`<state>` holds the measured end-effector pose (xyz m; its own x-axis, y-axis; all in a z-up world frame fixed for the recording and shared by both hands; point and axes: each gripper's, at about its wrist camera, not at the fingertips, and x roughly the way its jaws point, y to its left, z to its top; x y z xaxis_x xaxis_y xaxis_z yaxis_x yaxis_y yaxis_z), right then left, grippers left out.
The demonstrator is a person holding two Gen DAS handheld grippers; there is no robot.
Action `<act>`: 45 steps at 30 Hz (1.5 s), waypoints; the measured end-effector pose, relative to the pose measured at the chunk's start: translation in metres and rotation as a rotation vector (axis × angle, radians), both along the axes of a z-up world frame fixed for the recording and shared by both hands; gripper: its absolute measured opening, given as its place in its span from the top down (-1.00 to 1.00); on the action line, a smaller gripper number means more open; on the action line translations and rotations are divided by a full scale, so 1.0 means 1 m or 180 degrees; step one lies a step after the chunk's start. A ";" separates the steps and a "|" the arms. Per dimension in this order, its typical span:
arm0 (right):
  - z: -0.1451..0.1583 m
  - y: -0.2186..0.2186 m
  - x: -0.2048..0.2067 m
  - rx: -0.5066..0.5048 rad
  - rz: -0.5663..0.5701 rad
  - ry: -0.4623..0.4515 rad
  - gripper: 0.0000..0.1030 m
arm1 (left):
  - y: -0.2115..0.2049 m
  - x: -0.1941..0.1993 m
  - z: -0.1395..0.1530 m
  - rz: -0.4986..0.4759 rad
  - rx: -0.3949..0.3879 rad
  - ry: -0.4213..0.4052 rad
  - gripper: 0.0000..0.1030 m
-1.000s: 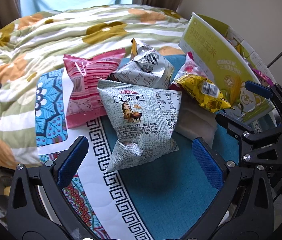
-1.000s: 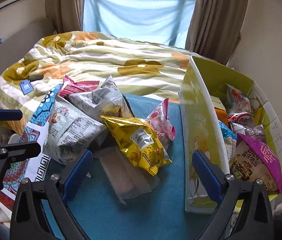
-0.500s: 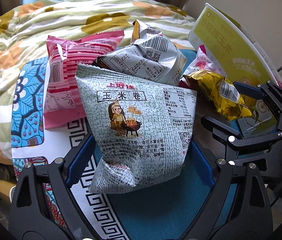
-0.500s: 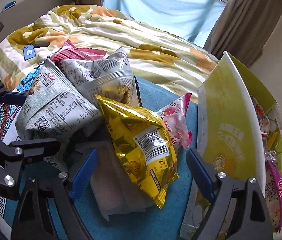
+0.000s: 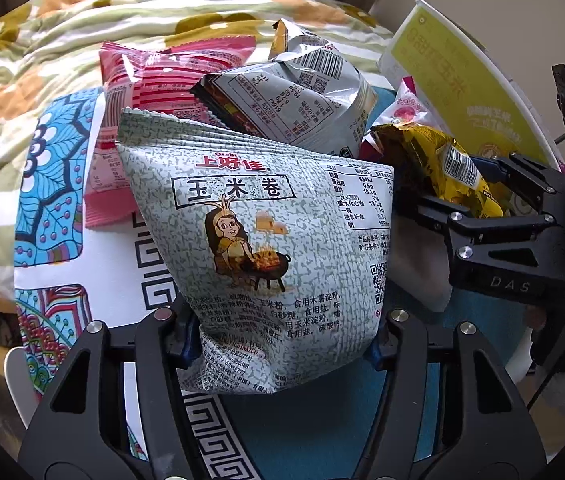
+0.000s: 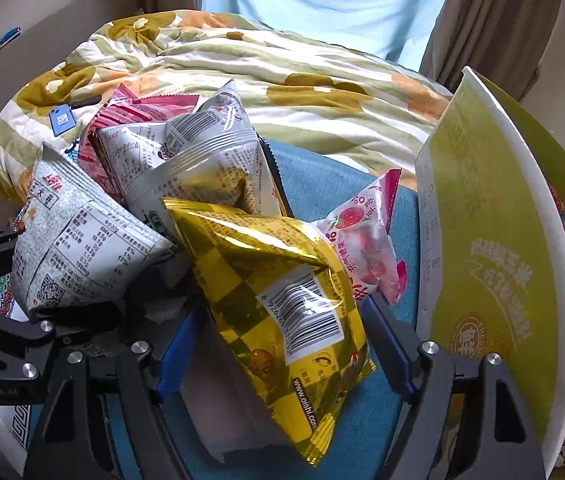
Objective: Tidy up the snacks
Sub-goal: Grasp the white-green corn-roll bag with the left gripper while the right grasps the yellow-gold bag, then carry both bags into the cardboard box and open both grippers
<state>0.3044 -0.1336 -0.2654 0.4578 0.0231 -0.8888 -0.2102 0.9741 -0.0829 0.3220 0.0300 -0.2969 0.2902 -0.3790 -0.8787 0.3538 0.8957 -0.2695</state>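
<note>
The left claw (image 5: 282, 344) was closing, pinching a grey snack bag (image 5: 266, 248); the right claw (image 6: 282, 354) was closing around a yellow bag (image 6: 278, 300); beyond both lay a floral quilt (image 6: 282, 64), a curtained window behind

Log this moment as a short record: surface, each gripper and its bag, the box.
surface: bed with floral quilt
left gripper: closing, pads pressing grey-green corn-roll bag
right gripper: closing around yellow foil bag, pads not clearly pressing
box: yellow-green carton at right, already holding snacks
other bags: pink bag, silver bag
</note>
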 end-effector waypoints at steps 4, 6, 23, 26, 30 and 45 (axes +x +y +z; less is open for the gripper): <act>0.001 -0.006 0.002 0.0146 -0.0105 0.0047 -0.35 | 0.009 -0.002 0.002 0.0055 0.0009 0.0020 -0.08; 0.001 -0.008 0.003 0.0190 -0.0151 0.0071 -0.25 | 0.012 -0.004 0.003 0.0072 0.0016 0.0018 -0.08; 0.027 -0.007 -0.019 0.0254 -0.0243 -0.0098 0.01 | 0.023 -0.020 0.043 0.0030 0.0033 -0.0107 -0.07; 0.038 -0.007 -0.026 0.0301 -0.0289 -0.0142 0.01 | 0.028 -0.024 0.057 0.0020 0.0009 -0.0127 -0.07; 0.055 -0.008 -0.038 0.0379 -0.0389 -0.0183 0.01 | 0.032 -0.032 0.081 -0.0055 0.0020 -0.0213 -0.07; 0.149 -0.018 -0.094 0.0594 -0.0992 -0.0507 0.01 | 0.011 -0.044 0.185 -0.0439 -0.0228 -0.0693 -0.07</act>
<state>0.2102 -0.1514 -0.1164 0.6001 0.0158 -0.7998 0.0991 0.9906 0.0939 0.2785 0.0413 -0.1120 0.4106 -0.4870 -0.7708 0.5278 0.8163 -0.2347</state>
